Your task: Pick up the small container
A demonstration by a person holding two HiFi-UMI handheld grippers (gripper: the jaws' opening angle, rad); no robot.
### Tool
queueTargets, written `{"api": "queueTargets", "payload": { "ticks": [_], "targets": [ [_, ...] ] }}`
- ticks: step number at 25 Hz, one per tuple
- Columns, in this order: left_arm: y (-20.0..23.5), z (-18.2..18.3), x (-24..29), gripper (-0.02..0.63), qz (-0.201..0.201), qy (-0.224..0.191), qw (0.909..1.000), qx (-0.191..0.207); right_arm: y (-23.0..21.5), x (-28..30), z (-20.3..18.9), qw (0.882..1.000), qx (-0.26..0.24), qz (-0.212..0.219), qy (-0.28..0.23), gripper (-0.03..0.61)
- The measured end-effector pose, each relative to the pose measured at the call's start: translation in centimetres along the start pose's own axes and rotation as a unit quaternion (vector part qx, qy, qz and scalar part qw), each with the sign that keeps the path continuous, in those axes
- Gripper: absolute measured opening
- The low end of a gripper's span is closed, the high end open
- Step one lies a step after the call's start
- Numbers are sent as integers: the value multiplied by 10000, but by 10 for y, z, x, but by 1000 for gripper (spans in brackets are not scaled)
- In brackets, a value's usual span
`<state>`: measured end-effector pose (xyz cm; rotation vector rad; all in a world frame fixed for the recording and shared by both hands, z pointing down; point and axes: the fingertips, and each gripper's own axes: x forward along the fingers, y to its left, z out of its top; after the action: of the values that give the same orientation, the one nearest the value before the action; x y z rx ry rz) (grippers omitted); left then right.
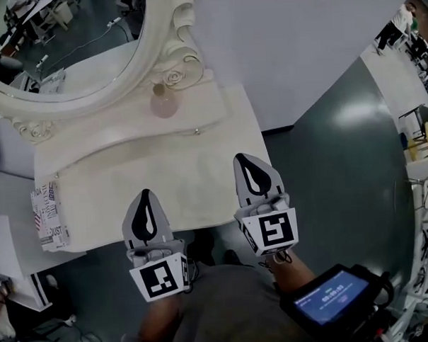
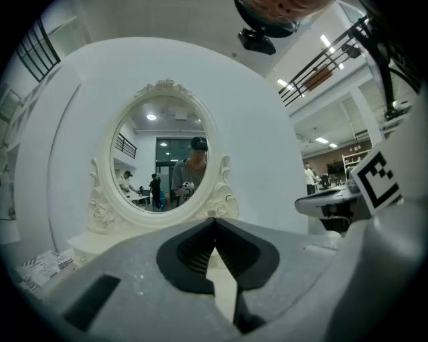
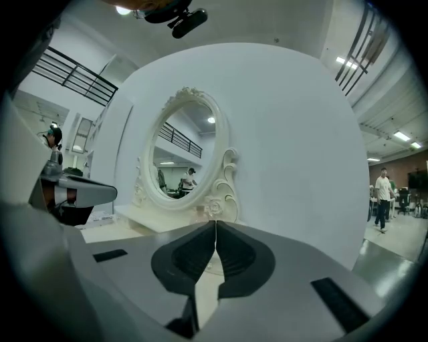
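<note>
The small container (image 1: 163,101), a pale pink round bottle, stands on the raised back shelf of the white dressing table (image 1: 193,182), just below the oval mirror's frame. In the right gripper view it shows as a small pinkish shape (image 3: 200,212) beside the frame's carved rose. My left gripper (image 1: 145,194) hovers over the table's front edge, shut with nothing in it, its jaws meeting in the left gripper view (image 2: 215,221). My right gripper (image 1: 243,158) sits a little further forward on the right, also shut and empty (image 3: 215,224). Both are well short of the container.
An ornate oval mirror (image 1: 74,45) rises at the table's back left, with a white wall behind it. A printed box (image 1: 47,216) lies at the table's left edge. A small drawer knob (image 1: 196,132) sits under the shelf. Dark floor lies to the right.
</note>
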<state>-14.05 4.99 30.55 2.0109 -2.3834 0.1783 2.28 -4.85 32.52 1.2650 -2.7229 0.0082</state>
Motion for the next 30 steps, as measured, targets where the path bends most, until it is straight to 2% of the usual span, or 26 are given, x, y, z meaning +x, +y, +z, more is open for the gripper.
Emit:
{"api": "queueTargets", "payload": {
  "ticks": [7, 18, 25, 30],
  "targets": [
    [21, 8, 62, 14, -363, -141, 9992, -29, -12, 52, 19, 9993, -79, -363, -49, 14],
    [23, 58, 101, 14, -689, -626, 9956, 70, -21, 60, 63, 9974, -211, -617, -322, 14],
    [17, 57, 128, 14, -751, -614, 9953, 72, -34, 75, 64, 9972, -180, -646, -318, 14],
    [20, 38, 156, 14, -752, -385, 9964, 61, -41, 102, 45, 9982, -121, -572, -102, 14]
  ]
}}
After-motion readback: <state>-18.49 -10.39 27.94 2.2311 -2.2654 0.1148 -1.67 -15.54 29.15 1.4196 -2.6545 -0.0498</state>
